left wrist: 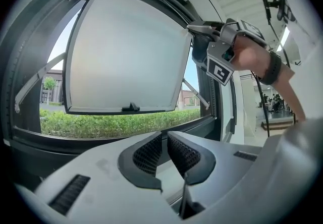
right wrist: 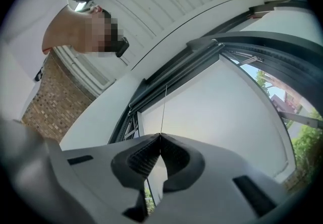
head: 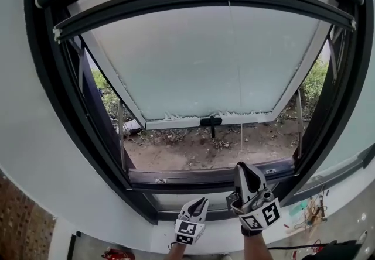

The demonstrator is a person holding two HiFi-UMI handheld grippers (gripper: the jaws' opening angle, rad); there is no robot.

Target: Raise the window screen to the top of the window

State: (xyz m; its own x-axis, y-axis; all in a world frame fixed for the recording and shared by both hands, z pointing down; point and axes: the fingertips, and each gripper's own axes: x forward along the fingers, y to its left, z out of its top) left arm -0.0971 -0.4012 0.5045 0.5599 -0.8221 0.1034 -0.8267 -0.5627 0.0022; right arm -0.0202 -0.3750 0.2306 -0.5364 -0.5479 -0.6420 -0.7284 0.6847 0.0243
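- Window frame (head: 70, 130): its glass sash (head: 205, 65) is tilted outward.
- Window screen rail (head: 199, 6): high in the frame, just under its top housing.
- My right gripper (head: 244, 167): at the frame's lower edge, jaws pinched together on the pull cord.
- My left gripper (head: 203, 199): below the frame, jaws narrowly apart, empty.
- Pull cord (right wrist: 164, 109): runs up to the rail.

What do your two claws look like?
The left claw and right claw are pale grey and pointed, with black ribbed pads inside. Each carries a white cube with black square markers. A black band wraps the right wrist.
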